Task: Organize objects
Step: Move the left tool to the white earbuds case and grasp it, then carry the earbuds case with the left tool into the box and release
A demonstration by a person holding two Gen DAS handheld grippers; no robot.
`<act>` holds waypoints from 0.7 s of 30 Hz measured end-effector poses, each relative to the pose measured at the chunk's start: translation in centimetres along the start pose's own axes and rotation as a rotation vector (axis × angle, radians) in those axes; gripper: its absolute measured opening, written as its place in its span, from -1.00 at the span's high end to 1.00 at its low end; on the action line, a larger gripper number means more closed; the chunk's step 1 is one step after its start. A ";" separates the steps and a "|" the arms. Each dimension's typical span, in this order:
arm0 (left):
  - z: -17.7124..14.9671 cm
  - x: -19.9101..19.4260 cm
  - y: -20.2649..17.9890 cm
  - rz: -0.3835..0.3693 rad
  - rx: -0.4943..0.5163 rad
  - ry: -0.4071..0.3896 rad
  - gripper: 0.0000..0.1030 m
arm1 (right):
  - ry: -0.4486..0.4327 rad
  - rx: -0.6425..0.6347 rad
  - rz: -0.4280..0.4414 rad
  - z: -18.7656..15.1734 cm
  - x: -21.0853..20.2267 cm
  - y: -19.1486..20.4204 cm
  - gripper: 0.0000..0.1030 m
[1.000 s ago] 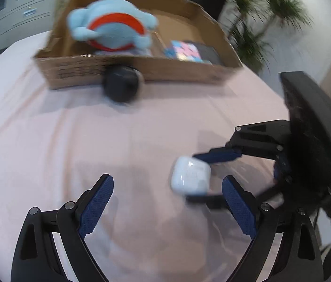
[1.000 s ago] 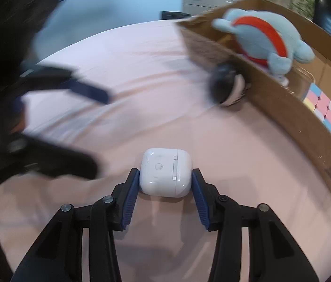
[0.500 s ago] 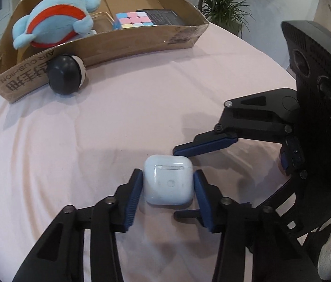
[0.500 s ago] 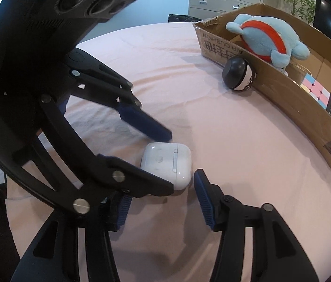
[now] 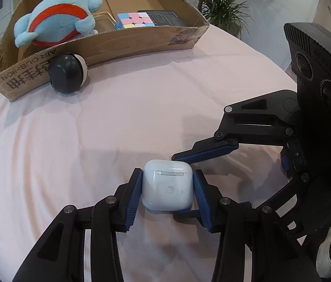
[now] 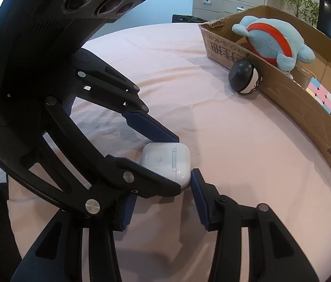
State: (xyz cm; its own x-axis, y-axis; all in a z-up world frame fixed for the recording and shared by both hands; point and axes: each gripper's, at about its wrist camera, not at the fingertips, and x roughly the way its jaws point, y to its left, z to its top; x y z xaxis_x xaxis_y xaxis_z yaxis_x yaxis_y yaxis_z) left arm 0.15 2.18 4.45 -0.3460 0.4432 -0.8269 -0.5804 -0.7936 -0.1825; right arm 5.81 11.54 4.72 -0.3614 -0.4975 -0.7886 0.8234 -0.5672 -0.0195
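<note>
Moved since earlier frame: left gripper [image 5: 167, 189], formerly spread wide, now clamps the small white rounded plastic earbud case [image 5: 167, 185]. Right gripper [image 6: 160, 191] closing across the same case, its right pad touching, presumably steadying a handover toward the shallow brown cardboard tray [image 5: 109, 44].

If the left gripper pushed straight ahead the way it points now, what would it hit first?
Probably the right gripper's upper finger, just beyond the white earbud case that the left gripper clamps. Depth unclear.

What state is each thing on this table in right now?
earbud case: lid shut, on the cloth.
left gripper: fingers shut on the case's sides.
right gripper: fingers closing on the case crosswise.
cardboard box: open-topped.
plush toy: lying in the box.
puzzle cube: scrambled, in the box.
black round toy: outside against the box.
</note>
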 end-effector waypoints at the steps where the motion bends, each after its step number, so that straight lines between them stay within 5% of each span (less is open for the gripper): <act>1: -0.1 -0.1 0.0 -0.001 -0.005 -0.005 0.18 | -0.002 0.007 0.001 0.0 0.0 -0.1 0.19; 9: 1.6 -1.2 -0.7 -0.010 0.009 -0.013 0.19 | -0.010 0.030 -0.010 0.5 -1.3 -0.3 0.20; 21: 10.7 -2.5 -0.8 -0.017 0.120 -0.059 0.18 | -0.083 0.091 -0.107 4.0 -5.5 -5.2 0.20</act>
State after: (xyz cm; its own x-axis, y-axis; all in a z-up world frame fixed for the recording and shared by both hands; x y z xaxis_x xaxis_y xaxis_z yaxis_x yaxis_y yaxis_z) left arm -6.39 6.16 12.38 -0.3755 0.4829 -0.7911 -0.6694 -0.7316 -0.1288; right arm 1.77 14.55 11.64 -0.4827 -0.4817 -0.7314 0.7365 -0.6751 -0.0415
